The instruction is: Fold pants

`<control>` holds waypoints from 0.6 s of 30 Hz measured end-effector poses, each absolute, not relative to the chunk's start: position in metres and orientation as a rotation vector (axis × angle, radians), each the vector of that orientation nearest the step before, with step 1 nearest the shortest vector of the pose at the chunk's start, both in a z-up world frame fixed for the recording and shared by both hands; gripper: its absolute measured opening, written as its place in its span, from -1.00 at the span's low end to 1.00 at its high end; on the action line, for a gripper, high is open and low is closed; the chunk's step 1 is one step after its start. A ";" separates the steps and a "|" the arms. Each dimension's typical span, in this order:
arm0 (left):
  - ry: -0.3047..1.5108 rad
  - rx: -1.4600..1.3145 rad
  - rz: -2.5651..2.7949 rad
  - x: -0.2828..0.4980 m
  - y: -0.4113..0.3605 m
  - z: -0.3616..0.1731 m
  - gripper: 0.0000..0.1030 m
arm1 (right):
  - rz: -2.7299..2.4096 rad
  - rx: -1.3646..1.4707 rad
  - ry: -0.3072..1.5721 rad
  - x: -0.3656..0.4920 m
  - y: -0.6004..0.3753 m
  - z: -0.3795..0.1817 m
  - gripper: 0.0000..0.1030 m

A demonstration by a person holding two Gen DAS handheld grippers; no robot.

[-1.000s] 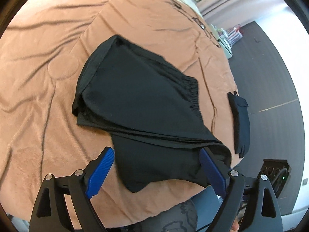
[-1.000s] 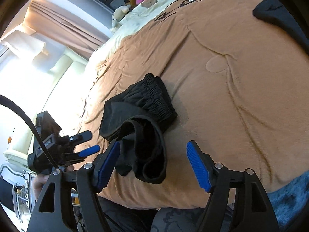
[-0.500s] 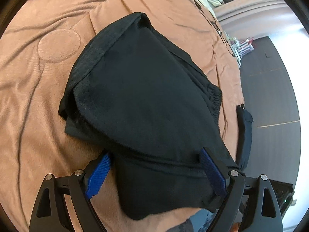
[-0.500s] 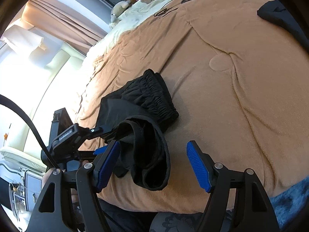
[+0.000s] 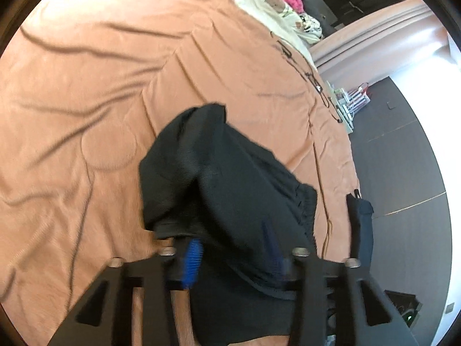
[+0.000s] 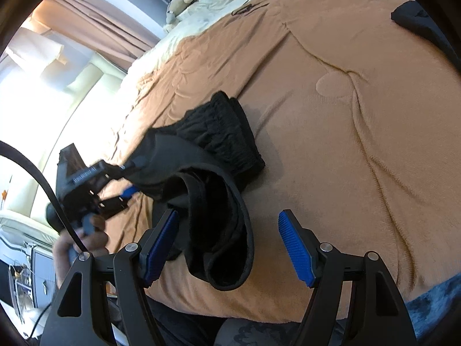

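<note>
Black pants (image 5: 230, 187) lie bunched on a tan blanket (image 5: 115, 86). My left gripper (image 5: 230, 245) is closing its jaws on the near edge of the fabric, which drapes over both blue pads and is lifted off the bed. In the right wrist view this left gripper (image 6: 131, 177), held by a hand (image 6: 86, 236), pulls up a layer of the pants (image 6: 219, 178). The elastic waistband lies at the far side of the pile. My right gripper (image 6: 227, 216) stands open over the near folded end, its pads clear of the cloth.
The blanket (image 6: 345, 144) spreads wide to the right of the pants. A dark garment (image 6: 415, 20) lies at the far right corner. Another black item (image 5: 360, 222) hangs at the bed edge above dark floor (image 5: 403, 173). Stuffed toys (image 6: 181, 3) sit at the bed's head.
My left gripper pushed in under the pants' near edge, then narrowed its jaws on the fabric and raised it. The right gripper stayed open in about the same place.
</note>
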State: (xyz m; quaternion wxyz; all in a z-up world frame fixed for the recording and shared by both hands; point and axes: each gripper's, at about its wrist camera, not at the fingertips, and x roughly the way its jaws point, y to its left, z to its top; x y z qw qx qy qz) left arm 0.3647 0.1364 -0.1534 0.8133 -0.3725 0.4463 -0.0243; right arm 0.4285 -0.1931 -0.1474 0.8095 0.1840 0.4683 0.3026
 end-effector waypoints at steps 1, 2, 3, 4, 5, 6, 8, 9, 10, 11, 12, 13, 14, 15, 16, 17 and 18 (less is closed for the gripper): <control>0.951 -0.789 -0.054 0.368 0.136 -0.151 -0.63 | 0.650 0.391 1.004 0.428 -0.192 -0.148 0.37; 0.949 -0.782 -0.056 0.377 0.134 -0.147 -0.69 | 0.650 0.385 1.005 0.427 -0.191 -0.149 0.37; 0.945 -0.775 -0.060 0.381 0.134 -0.143 -0.78 | 0.646 0.381 1.001 0.426 -0.191 -0.149 0.33; 0.940 -0.766 -0.063 0.384 0.132 -0.140 -0.80 | 0.646 0.377 0.999 0.425 -0.191 -0.149 0.12; 0.930 -0.751 -0.065 0.388 0.132 -0.134 -0.81 | 0.648 0.374 1.000 0.424 -0.190 -0.149 -0.16; 0.924 -0.740 -0.067 0.391 0.131 -0.130 -0.82 | 0.653 0.373 1.002 0.424 -0.190 -0.150 -0.30; 0.910 -0.719 -0.074 0.399 0.129 -0.122 -0.82 | 0.652 0.364 1.000 0.423 -0.191 -0.150 -0.78; 0.904 -0.707 -0.079 0.404 0.128 -0.116 -0.82 | 0.650 0.361 0.998 0.422 -0.191 -0.150 -0.81; 0.901 -0.695 -0.086 0.410 0.127 -0.111 -0.82 | 0.653 0.364 0.997 0.420 -0.192 -0.150 -0.86; 0.901 -0.684 -0.092 0.415 0.124 -0.109 -0.82 | 0.658 0.370 0.999 0.419 -0.192 -0.150 -0.89; 0.902 -0.675 -0.097 0.420 0.123 -0.106 -0.83 | 0.666 0.373 1.003 0.417 -0.192 -0.150 -0.89; 0.904 -0.664 -0.103 0.423 0.122 -0.104 -0.83 | 0.677 0.374 1.005 0.415 -0.192 -0.149 -0.90; 0.906 -0.652 -0.108 0.429 0.120 -0.101 -0.83 | 0.683 0.376 1.006 0.413 -0.191 -0.149 -0.90; 0.910 -0.640 -0.113 0.435 0.117 -0.100 -0.83 | 0.694 0.379 1.009 0.411 -0.191 -0.149 -0.90; 0.913 -0.632 -0.118 0.440 0.114 -0.098 -0.83 | 0.709 0.380 1.013 0.409 -0.190 -0.149 -0.91; 0.917 -0.622 -0.126 0.446 0.110 -0.096 -0.83 | 0.723 0.379 1.017 0.406 -0.188 -0.148 -0.91; 0.921 -0.609 -0.134 0.453 0.106 -0.094 -0.83 | 0.731 0.381 1.019 0.405 -0.188 -0.149 -0.91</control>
